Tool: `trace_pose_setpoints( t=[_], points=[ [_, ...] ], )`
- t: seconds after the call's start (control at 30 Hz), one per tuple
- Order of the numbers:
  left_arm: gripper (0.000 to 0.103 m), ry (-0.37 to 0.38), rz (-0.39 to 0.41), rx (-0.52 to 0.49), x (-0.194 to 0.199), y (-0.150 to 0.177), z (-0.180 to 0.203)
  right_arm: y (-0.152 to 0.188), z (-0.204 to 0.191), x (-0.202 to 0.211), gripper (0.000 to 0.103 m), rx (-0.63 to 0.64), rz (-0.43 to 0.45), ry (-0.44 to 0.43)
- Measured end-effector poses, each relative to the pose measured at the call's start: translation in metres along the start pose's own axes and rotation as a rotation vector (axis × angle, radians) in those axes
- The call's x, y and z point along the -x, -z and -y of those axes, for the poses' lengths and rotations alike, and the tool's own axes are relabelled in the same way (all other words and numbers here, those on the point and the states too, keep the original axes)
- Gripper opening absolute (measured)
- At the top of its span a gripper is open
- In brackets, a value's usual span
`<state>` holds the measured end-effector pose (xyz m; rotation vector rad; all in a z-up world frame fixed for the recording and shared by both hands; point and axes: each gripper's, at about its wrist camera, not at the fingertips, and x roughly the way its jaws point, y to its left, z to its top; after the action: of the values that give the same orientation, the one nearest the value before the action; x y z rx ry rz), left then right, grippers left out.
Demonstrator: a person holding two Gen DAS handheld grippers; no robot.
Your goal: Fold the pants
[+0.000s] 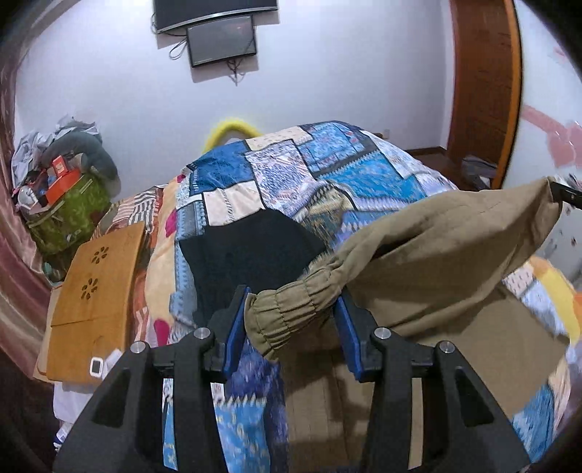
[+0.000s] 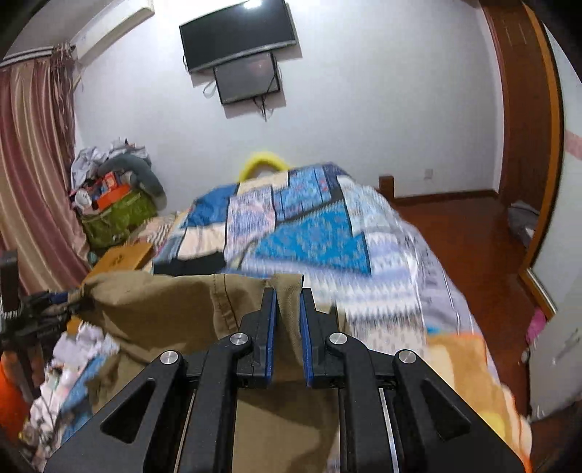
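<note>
The khaki pants (image 1: 436, 247) hang stretched above the quilted bed (image 1: 327, 171); the left gripper (image 1: 291, 320) jaws hold the elastic waistband, the right gripper (image 2: 287, 309) jaws pinch the far corner, likely keeping the cloth taut for folding.

1 pair of khaki pants (image 1: 436, 262), 2 grippers: left gripper (image 1: 291, 309) and right gripper (image 2: 289, 302). 1 bed (image 1: 363, 174), with 1 black garment (image 1: 251, 247) on it. 2 screens on the far wall: upper screen (image 2: 236, 34), lower screen (image 2: 247, 78). 1 wooden board (image 1: 94, 291) at left.
</note>
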<state>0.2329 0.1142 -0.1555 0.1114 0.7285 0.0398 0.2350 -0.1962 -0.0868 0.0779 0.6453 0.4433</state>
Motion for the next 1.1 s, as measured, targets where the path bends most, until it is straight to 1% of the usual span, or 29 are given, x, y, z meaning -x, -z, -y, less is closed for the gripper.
trace_pose_setpoints(
  t=[0.07,0.17,0.3,0.4,0.47,0.53,0.63,0.67,0.7,0.73,0.8,0.87,0.9,0.93,0.97,1.0,1.03,1.1],
  points=[
    [0.046,-0.006,-0.003,-0.019,0.003,0.014,0.003,0.015,-0.002,0.007,0.011,0.001,-0.023,-0.005],
    [0.046,-0.02,-0.031,-0.038,0.006,0.037,0.008,0.042,-0.004,0.014,0.011,0.007,-0.065,-0.01],
    [0.046,-0.004,-0.067,-0.01,0.01,0.061,0.007,0.077,-0.004,0.018,0.011,-0.02,-0.121,-0.016],
    [0.047,0.006,-0.105,0.007,0.009,0.076,0.006,0.095,-0.004,0.018,0.012,-0.032,-0.161,-0.004],
    [0.047,-0.001,-0.126,0.011,0.009,0.086,0.007,0.106,-0.005,0.016,0.015,-0.032,-0.213,0.004],
    [0.047,-0.021,-0.137,0.01,0.011,0.094,0.01,0.119,-0.007,0.018,0.015,-0.019,-0.248,0.018],
    [0.047,-0.055,-0.142,0.006,0.017,0.101,0.013,0.127,-0.009,0.024,0.018,-0.001,-0.265,0.047],
    [0.047,-0.068,-0.134,-0.002,0.023,0.104,0.015,0.128,-0.008,0.026,0.021,-0.008,-0.272,0.046],
    [0.047,-0.072,-0.129,-0.006,0.028,0.105,0.015,0.128,-0.006,0.03,0.027,-0.033,-0.28,0.045],
    [0.047,-0.073,-0.128,-0.007,0.031,0.106,0.014,0.127,-0.006,0.033,0.029,-0.053,-0.275,0.041],
    [0.048,-0.075,-0.122,-0.003,0.042,0.105,0.014,0.124,-0.009,0.044,0.03,-0.064,-0.246,0.031],
    [0.052,-0.078,-0.115,-0.012,0.048,0.1,0.014,0.122,-0.018,0.052,0.036,-0.044,-0.215,0.029],
    [0.06,-0.079,-0.106,-0.024,0.052,0.096,0.017,0.119,-0.024,0.055,0.041,-0.028,-0.2,0.028],
    [0.072,-0.079,-0.099,-0.034,0.055,0.091,0.019,0.116,-0.031,0.056,0.045,-0.005,-0.182,0.024],
    [0.079,-0.078,-0.095,-0.04,0.056,0.088,0.021,0.11,-0.04,0.058,0.046,0.026,-0.163,0.007],
    [0.09,-0.066,-0.086,-0.053,0.058,0.083,0.025,0.106,-0.047,0.058,0.049,0.048,-0.154,-0.01],
    [0.095,-0.056,-0.084,-0.062,0.058,0.08,0.029,0.104,-0.052,0.056,0.053,0.063,-0.151,-0.022],
    [0.096,-0.031,-0.092,-0.11,0.056,0.075,0.041,0.098,-0.068,0.049,0.059,0.11,-0.148,-0.053]
  ],
)
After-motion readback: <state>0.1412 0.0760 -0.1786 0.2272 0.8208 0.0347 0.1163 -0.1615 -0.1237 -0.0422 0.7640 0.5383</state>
